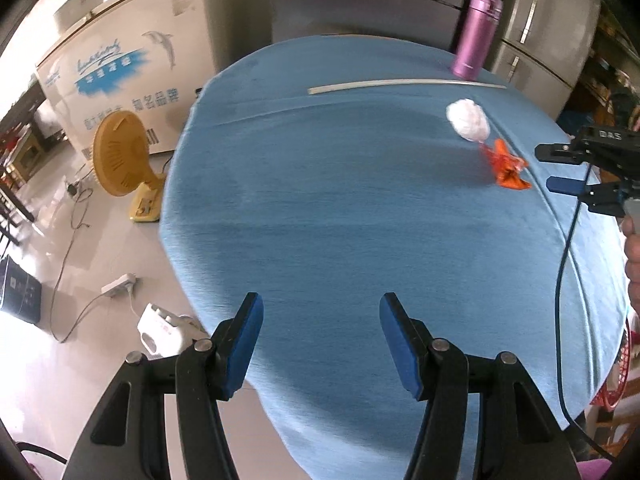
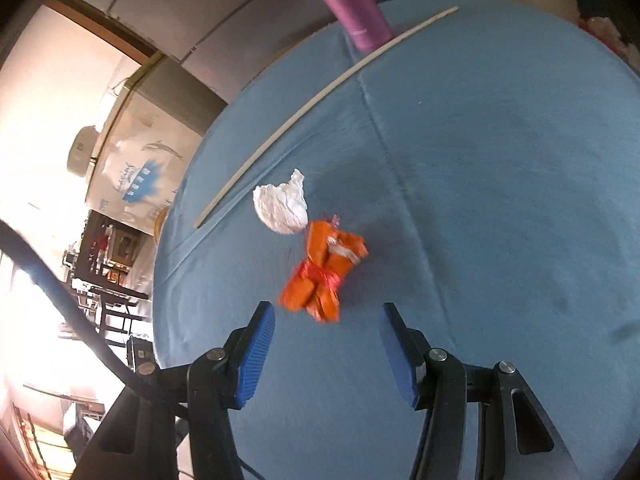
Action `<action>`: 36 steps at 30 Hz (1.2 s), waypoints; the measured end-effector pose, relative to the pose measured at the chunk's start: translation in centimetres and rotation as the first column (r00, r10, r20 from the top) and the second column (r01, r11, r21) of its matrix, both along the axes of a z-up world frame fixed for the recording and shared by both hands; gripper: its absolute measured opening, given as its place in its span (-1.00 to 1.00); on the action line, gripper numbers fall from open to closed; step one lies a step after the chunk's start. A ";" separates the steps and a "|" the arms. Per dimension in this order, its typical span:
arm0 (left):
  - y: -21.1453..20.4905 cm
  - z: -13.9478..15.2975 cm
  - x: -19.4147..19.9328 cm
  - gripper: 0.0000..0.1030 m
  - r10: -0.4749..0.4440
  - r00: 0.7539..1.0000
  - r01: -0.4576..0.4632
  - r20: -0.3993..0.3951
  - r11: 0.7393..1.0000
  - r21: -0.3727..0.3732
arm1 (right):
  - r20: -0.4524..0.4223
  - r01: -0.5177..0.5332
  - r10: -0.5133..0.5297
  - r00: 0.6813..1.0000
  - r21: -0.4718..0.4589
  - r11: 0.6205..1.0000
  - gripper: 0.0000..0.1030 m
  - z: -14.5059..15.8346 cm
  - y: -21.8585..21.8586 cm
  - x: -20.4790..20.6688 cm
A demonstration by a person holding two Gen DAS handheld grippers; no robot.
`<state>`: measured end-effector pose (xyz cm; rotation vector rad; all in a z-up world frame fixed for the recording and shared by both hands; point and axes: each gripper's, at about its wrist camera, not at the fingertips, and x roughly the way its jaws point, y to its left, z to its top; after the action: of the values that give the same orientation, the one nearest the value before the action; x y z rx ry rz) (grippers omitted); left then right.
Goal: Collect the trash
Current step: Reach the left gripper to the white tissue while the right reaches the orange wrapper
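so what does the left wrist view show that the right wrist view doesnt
Only the left wrist view: the left gripper, open over bare cloth, the right gripper seen from the side near the orange wrapper, and a yellow fan on the floor.

Only the right wrist view: its own fingers open, just short of the wrapper.

Both: blue tablecloth, white tissue ball, purple flask, pale strip.

Two scraps of trash on the blue cloth

A crumpled white tissue [image 2: 282,208] lies touching a crushed orange wrapper [image 2: 322,276].
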<state>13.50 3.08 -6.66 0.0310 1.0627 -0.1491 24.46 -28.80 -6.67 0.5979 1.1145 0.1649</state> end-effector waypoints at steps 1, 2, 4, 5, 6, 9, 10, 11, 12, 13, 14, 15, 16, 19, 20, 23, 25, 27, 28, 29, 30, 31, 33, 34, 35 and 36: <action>0.3 -0.1 0.2 0.19 0.008 1.000 -0.008 -0.001 1.000 -0.001 | -0.009 0.004 -0.004 1.000 0.003 1.000 0.12 -0.2 0.0 0.4; 0.8 -0.2 0.4 0.19 0.016 1.000 -0.016 -0.001 1.000 -0.004 | -0.023 0.013 -0.013 1.000 0.008 1.000 0.12 -0.7 0.2 1.1; 1.4 -0.2 0.7 0.19 0.028 1.000 -0.028 -0.003 1.000 -0.007 | -0.046 0.031 -0.031 0.998 -0.002 1.000 0.12 -1.3 0.5 2.0; 1.4 -0.1 0.8 0.19 0.031 1.000 -0.031 -0.002 0.999 -0.008 | -0.062 0.036 -0.037 0.997 -0.019 0.999 0.12 -1.8 0.9 2.6; 1.5 0.0 1.1 0.19 0.030 1.000 -0.030 0.002 0.999 -0.011 | -0.070 0.038 -0.040 0.997 -0.027 0.999 0.13 -2.0 1.2 3.0; 1.1 0.7 2.2 0.19 0.017 0.999 -0.017 0.027 1.000 -0.005 | -0.038 0.041 -0.044 0.998 -0.085 0.996 0.13 -1.7 2.4 3.6; 0.9 1.1 2.5 0.19 0.011 0.999 -0.011 0.036 1.000 -0.005 | -0.033 0.030 -0.034 0.999 -0.102 0.994 0.12 -1.8 2.8 3.8; 0.7 1.4 3.0 0.19 0.005 0.999 -0.004 0.045 1.000 -0.010 | -0.015 0.022 -0.024 1.000 -0.142 0.990 0.04 -1.7 3.3 3.7; 0.3 2.0 3.6 0.19 -0.007 0.998 0.008 0.057 1.000 -0.020 | -0.008 0.001 -0.002 1.000 -0.182 0.983 -0.17 -1.7 3.8 3.7; 0.0 2.4 4.0 0.19 -0.014 0.998 0.016 0.064 1.000 -0.026 | -0.005 -0.013 0.012 1.000 -0.204 0.979 -0.20 -1.7 4.0 3.7; -0.6 2.9 4.6 0.19 -0.026 0.997 0.029 0.075 0.999 -0.034 | 0.013 -0.024 0.028 1.000 -0.237 0.971 -0.22 -1.6 4.3 3.4; -1.0 3.3 5.1 0.19 -0.035 0.996 0.039 0.081 0.998 -0.039 | 0.018 -0.028 0.034 0.999 -0.242 0.970 -0.22 -1.6 4.2 3.2; -1.5 3.7 5.6 0.19 -0.046 0.995 0.050 0.085 0.998 -0.049 | 0.027 -0.034 0.042 0.999 -0.244 0.969 -0.23 -1.6 3.9 2.8; -3.6 4.6 8.0 0.25 -0.086 0.993 0.095 0.085 0.990 -0.105 | 0.052 -0.027 0.042 0.998 -0.261 0.965 -0.24 -1.3 2.4 1.6; -4.6 4.7 8.8 0.27 -0.099 0.992 0.108 0.081 0.987 -0.122 | 0.060 -0.025 0.041 0.997 -0.256 0.966 -0.24 -1.2 1.7 1.1; -7.7 4.6 11.0 0.28 -0.135 0.989 0.143 0.067 0.980 -0.140 | 0.092 -0.012 0.035 0.995 -0.239 0.971 -0.24 -0.5 -0.5 -0.6; -10.5 4.2 12.5 0.31 -0.164 0.985 0.170 0.055 0.975 -0.144 | 0.109 -0.002 0.028 0.994 -0.232 0.973 -0.24 -0.3 -1.9 -1.7; -13.3 3.6 14.1 0.31 -0.191 0.981 0.194 0.034 0.969 -0.156 | 0.126 0.005 0.023 0.992 -0.222 0.975 -0.24 -0.1 -3.0 -2.8; -14.1 3.4 14.7 0.31 -0.199 0.979 0.202 0.030 0.966 -0.162 | 0.134 0.008 0.022 0.991 -0.217 0.976 -0.24 -0.1 -3.6 -3.3; -15.3 2.9 15.6 0.32 -0.208 0.978 0.209 0.023 0.965 -0.159 | 0.138 0.008 0.022 0.990 -0.212 0.977 -0.24 0.0 -4.2 -3.9; -16.2 2.5 16.5 0.32 -0.207 0.978 0.207 0.014 0.968 -0.145 | 0.136 0.011 0.018 0.990 -0.209 0.978 -0.24 -0.1 -4.8 -4.3; -16.9 2.1 16.9 0.32 -0.202 0.979 0.201 0.007 0.970 -0.133 | 0.133 0.016 0.011 0.991 -0.204 0.979 -0.24 -0.3 -5.3 -4.4; -17.7 1.4 18.3 0.32 -0.186 0.983 0.184 -0.004 0.975 -0.126 | 0.136 0.012 0.009 0.991 -0.148 0.989 -0.24 -0.6 -6.3 -4.4; -17.9 1.3 18.7 0.32 -0.184 0.983 0.182 -0.006 0.975 -0.127 | 0.143 0.003 0.014 0.990 -0.118 0.993 -0.23 -0.5 -6.6 -4.4; -18.2 1.1 19.3 0.32 -0.184 0.983 0.181 -0.005 0.975 -0.127 | 0.151 0.001 0.014 0.988 -0.101 0.995 -0.22 -0.5 -6.9 -4.3; -18.4 0.8 19.7 0.32 -0.187 0.982 0.185 -0.005 0.974 -0.127 | 0.156 -0.001 0.015 0.988 -0.089 0.996 -0.03 -0.5 -6.9 -4.1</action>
<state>33.23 -15.31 -5.81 0.0149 1.0646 -0.3868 20.34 -35.68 -7.13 0.4927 0.9669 0.1661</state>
